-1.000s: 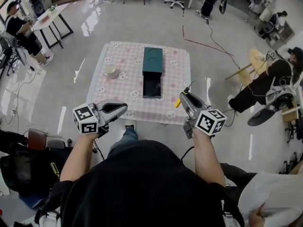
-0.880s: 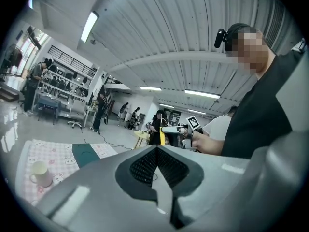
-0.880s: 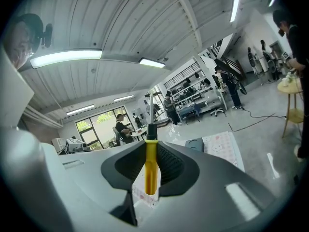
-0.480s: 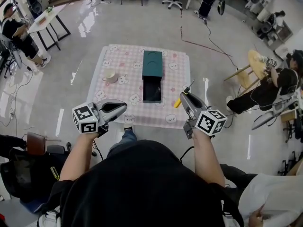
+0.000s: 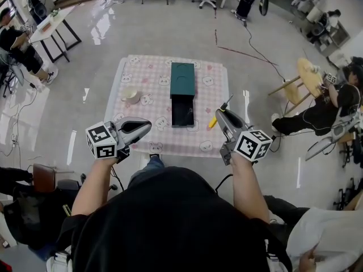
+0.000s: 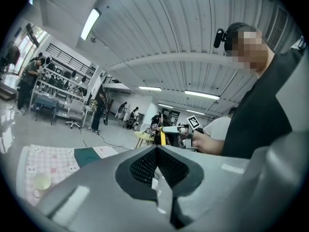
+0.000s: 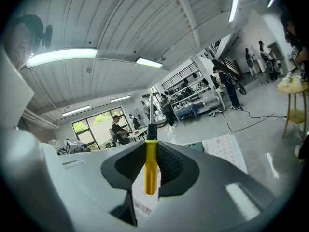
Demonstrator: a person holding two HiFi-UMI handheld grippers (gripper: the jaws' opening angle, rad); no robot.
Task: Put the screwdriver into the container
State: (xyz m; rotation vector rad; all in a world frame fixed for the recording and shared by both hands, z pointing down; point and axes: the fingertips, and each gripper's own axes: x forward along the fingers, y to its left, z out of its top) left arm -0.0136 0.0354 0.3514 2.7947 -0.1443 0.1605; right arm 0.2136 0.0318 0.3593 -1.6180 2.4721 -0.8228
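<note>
While the person stands at the near side of a low table, the right gripper (image 7: 151, 180) has its jaws pressed onto the yellow handle of a screwdriver (image 7: 151, 162), whose dark collar and thin metal shaft stick up and forward past the jaw tips. The handle sits upright in the middle of the ribbed pads, gripped firmly by the look of it. The left gripper (image 6: 157, 164) has its jaws drawn together with nothing between them, and is held level at the person's other side. Beyond both grippers, a table (image 5: 136, 67) covered in a pink checked cloth carries a dark green container (image 5: 182, 75) near its centre, with a dark open tray at the end nearest the person. A pale cup (image 5: 131, 97) stands on the cloth to the left of it, well apart. The screwdriver seems to be in the carrying stage, lifted and short of the container. The next move likely calls for reaching the right gripper forward over the open tray, lowering it, then parting the jaws so the tool drops inside.
</note>
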